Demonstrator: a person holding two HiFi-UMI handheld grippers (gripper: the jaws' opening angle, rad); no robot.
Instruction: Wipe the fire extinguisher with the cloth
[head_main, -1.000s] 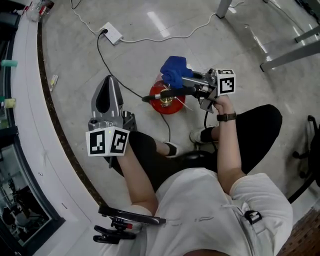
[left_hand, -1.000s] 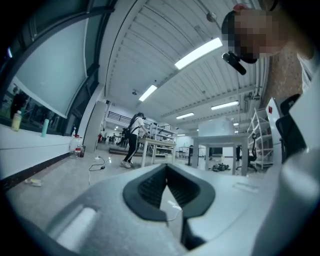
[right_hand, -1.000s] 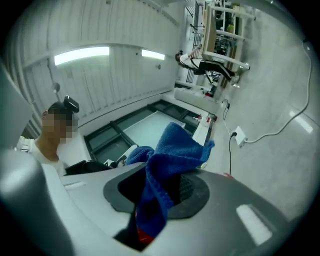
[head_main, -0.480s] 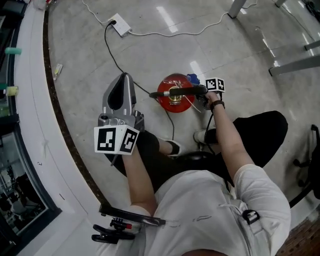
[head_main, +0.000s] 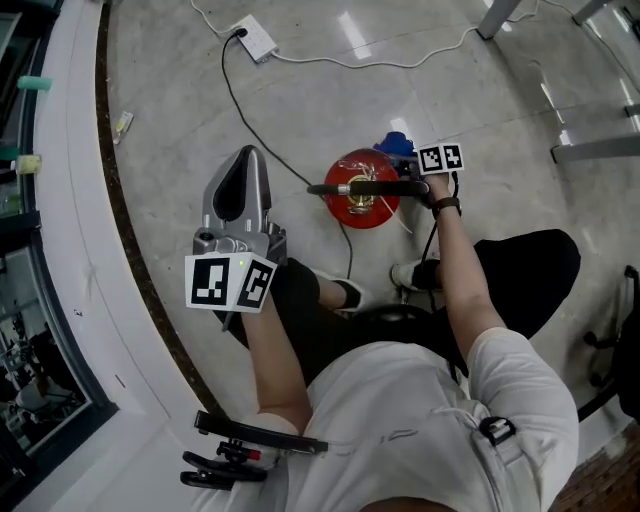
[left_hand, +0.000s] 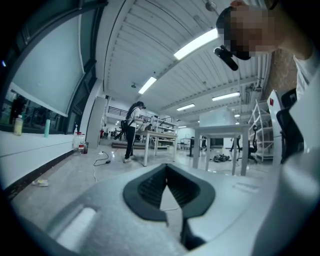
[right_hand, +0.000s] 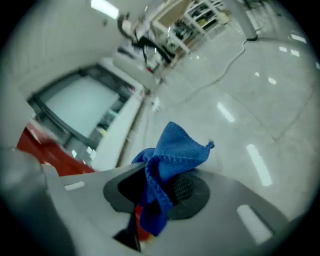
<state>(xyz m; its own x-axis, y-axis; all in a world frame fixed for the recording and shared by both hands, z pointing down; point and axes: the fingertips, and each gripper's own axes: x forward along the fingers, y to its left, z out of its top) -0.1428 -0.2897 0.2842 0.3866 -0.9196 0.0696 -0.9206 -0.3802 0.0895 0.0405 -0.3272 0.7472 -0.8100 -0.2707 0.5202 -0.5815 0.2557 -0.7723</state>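
Down on the glossy floor (head_main: 300, 110), my right hand-held gripper (right_hand: 160, 186) clamps the cloth (right_hand: 175, 150) beside the fire extinguisher (head_main: 362, 192); left hand-held gripper (left_hand: 167, 169) is closed, empty.

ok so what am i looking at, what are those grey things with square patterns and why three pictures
No robot here: a person holds a hand-held claw in each hand. The cubes with square patterns are part of each claw. One picture comes from a camera on the person's head, looking down; the other two from cameras riding on the claws. On the floor stands a red fire extinguisher, with a white power strip further off. The right claw is shut on a blue cloth beside the extinguisher's top. The left claw is shut, empty, held apart from it.
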